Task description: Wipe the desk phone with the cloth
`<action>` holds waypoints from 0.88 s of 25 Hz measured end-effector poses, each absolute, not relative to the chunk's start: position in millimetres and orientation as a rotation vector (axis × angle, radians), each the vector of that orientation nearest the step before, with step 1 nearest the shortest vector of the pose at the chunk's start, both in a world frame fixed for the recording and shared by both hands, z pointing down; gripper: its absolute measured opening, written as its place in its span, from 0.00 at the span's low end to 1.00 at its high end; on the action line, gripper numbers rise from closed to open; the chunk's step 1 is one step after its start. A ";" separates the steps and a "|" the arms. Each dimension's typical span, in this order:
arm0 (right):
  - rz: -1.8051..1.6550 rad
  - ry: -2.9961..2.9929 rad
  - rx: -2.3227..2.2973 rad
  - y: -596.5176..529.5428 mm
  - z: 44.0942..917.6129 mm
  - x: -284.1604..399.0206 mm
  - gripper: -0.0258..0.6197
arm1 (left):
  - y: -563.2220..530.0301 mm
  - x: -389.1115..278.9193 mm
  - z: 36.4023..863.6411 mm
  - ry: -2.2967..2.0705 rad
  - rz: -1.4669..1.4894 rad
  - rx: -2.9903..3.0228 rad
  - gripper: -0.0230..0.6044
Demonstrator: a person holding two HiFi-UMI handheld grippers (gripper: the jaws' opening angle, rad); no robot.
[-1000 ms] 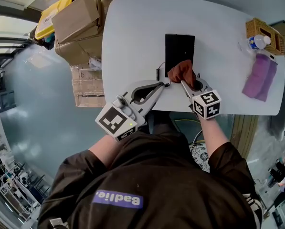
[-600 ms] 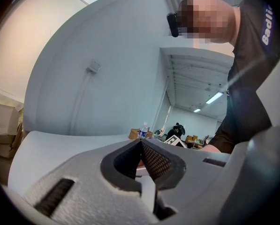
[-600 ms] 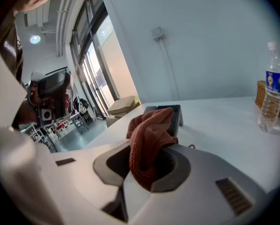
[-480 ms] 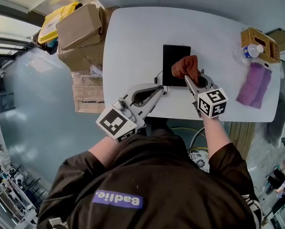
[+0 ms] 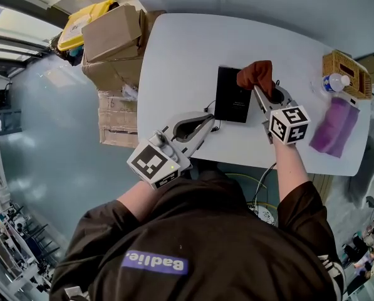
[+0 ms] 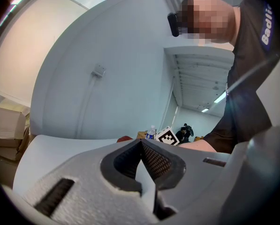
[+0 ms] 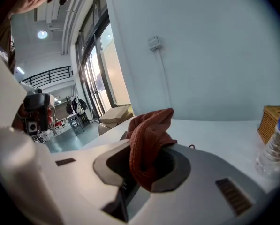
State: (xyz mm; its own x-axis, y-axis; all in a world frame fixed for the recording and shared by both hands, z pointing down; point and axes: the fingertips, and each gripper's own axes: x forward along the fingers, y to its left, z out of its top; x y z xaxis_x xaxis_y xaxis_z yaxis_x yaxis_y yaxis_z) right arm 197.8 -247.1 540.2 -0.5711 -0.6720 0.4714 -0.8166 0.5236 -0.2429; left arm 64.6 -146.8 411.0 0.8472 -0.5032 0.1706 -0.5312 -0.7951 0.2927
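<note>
Phone [image 5: 232, 95] lies flat on the white table [image 5: 174, 55] in the head view, between the two sets of fingers and a little ahead of them. The right gripper [image 5: 258, 89] carries the rust-brown cloth [image 5: 255, 74], which bunches out past its fingertips and hangs over the phone's far right corner. I cannot tell whether it touches there. Holding the cloth in a wad beyond the tips seems meant to let fabric, not metal, meet the phone. The left gripper [image 5: 208, 116] lies low near the table's front edge, its tips just beside the phone's near left corner and its cord [image 5: 207, 104], probably to steady the phone during wiping.

In the left gripper view the fingers are pressed together with nothing between them. Beyond the tips only bare table shows.

In the right gripper view the fingers are clamped on the cloth, which fills the gap and folds up above them. To the right of the fingers stand a bottle [image 7: 276, 146] and a basket [image 7: 271, 120], well clear of the wiping.
</note>
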 end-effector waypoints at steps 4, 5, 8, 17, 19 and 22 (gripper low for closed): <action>0.669 -2.436 1.214 -243.8 558.2 198.3 0.19 | -145.9 68.8 413.6 -0.789 0.128 2.664 0.06; 0.681 -2.434 1.208 -240.6 562.8 197.5 0.19 | -145.1 68.8 415.0 -0.793 0.131 2.658 0.06; 0.715 -2.433 1.193 -228.7 574.0 195.4 0.18 | -142.5 66.7 422.8 -0.807 0.146 2.659 0.06; 0.764 -2.406 1.149 -190.6 593.6 189.2 0.19 | -128.2 70.2 426.2 -0.783 0.147 2.648 0.06; 0.770 -2.392 1.141 -180.3 597.5 186.7 0.19 | -125.7 68.0 425.3 -0.773 0.144 2.658 0.06; 0.771 -2.361 1.131 -163.7 606.1 182.3 0.18 | -121.9 64.0 428.2 -0.750 0.144 2.663 0.06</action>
